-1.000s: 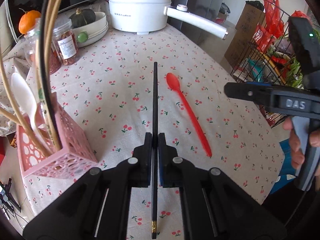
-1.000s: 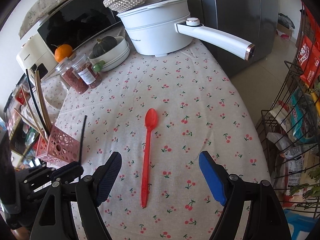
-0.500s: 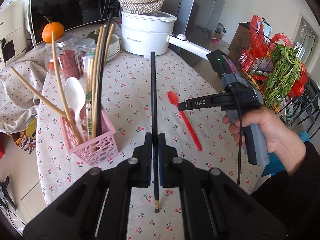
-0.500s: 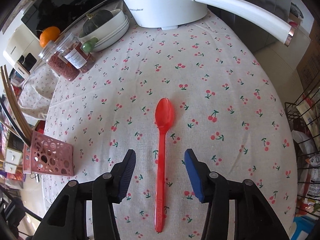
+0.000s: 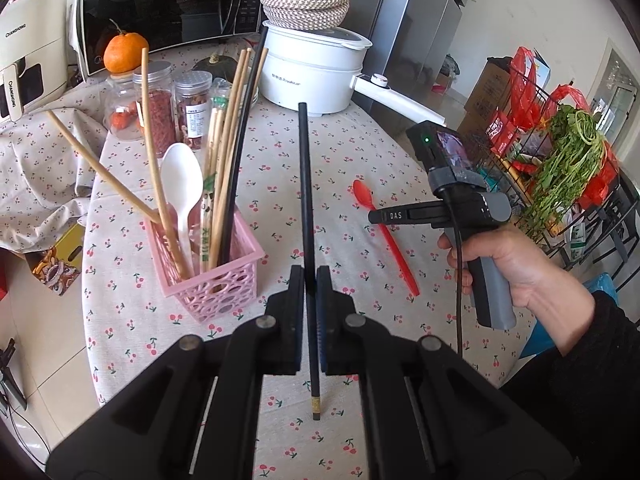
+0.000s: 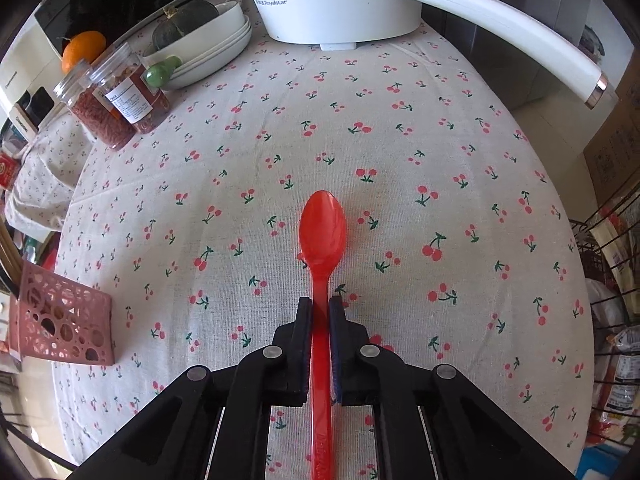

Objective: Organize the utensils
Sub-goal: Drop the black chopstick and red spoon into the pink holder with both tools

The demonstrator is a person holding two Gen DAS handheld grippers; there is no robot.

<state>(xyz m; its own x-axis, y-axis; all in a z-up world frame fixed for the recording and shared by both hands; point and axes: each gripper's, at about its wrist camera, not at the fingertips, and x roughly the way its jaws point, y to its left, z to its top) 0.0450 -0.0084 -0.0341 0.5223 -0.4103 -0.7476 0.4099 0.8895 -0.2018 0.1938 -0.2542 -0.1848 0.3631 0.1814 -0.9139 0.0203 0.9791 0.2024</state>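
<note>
My left gripper (image 5: 307, 280) is shut on a black chopstick (image 5: 305, 184) and holds it above the table, to the right of the pink basket (image 5: 224, 280). The basket holds several wooden chopsticks, a black chopstick and a white spoon (image 5: 182, 184); it also shows at the left edge of the right wrist view (image 6: 60, 324). My right gripper (image 6: 320, 312) is shut on the handle of the red spoon (image 6: 322, 228), which lies on the cherry tablecloth. In the left wrist view the right gripper (image 5: 384, 216) sits over the red spoon (image 5: 363, 194).
A white electric pot (image 5: 316, 68) with a long handle (image 6: 504, 28) stands at the back. Spice jars (image 6: 116, 104), stacked bowls (image 6: 212, 52) and an orange (image 5: 125, 54) sit back left. A wire rack (image 5: 568, 168) with greens stands off the table's right edge.
My left gripper rose and pulled back with the black chopstick. My right gripper came down over the red spoon and closed on its handle.
</note>
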